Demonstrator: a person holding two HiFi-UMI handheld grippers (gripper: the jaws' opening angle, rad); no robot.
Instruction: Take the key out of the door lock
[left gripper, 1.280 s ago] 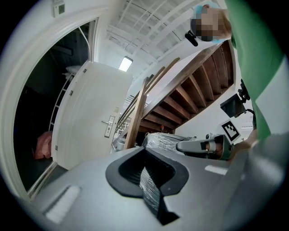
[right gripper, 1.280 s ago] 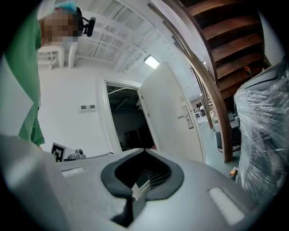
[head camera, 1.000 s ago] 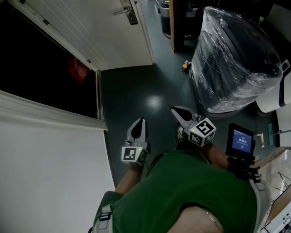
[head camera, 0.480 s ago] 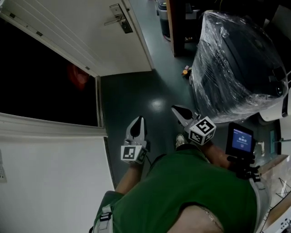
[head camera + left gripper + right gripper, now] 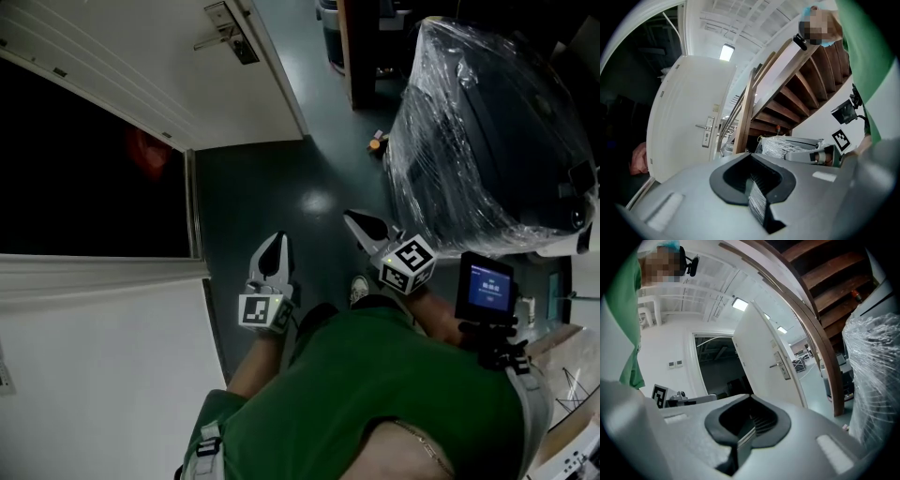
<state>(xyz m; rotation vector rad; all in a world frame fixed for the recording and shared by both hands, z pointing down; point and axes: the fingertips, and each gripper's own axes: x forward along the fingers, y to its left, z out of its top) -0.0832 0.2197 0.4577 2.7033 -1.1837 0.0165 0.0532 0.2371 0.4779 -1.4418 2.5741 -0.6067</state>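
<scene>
Teal floor (image 5: 302, 183), white door (image 5: 251, 92) ajar, left gripper (image 5: 274, 247), right gripper (image 5: 357, 223) both closed, empty

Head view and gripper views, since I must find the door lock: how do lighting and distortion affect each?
Head view: dim, with a glare spot on the floor; the door handle is small at the top edge. Left gripper view: fisheye-bent, bright ceiling light, handle readable. Right gripper view: same bending, dark doorway.

Matt white door (image 5: 253, 94), metal lever handle (image 5: 212, 39), glossy dark floor (image 5: 272, 187); crinkled clear plastic wrap (image 5: 478, 131), wooden stairs (image 5: 797, 93)
</scene>
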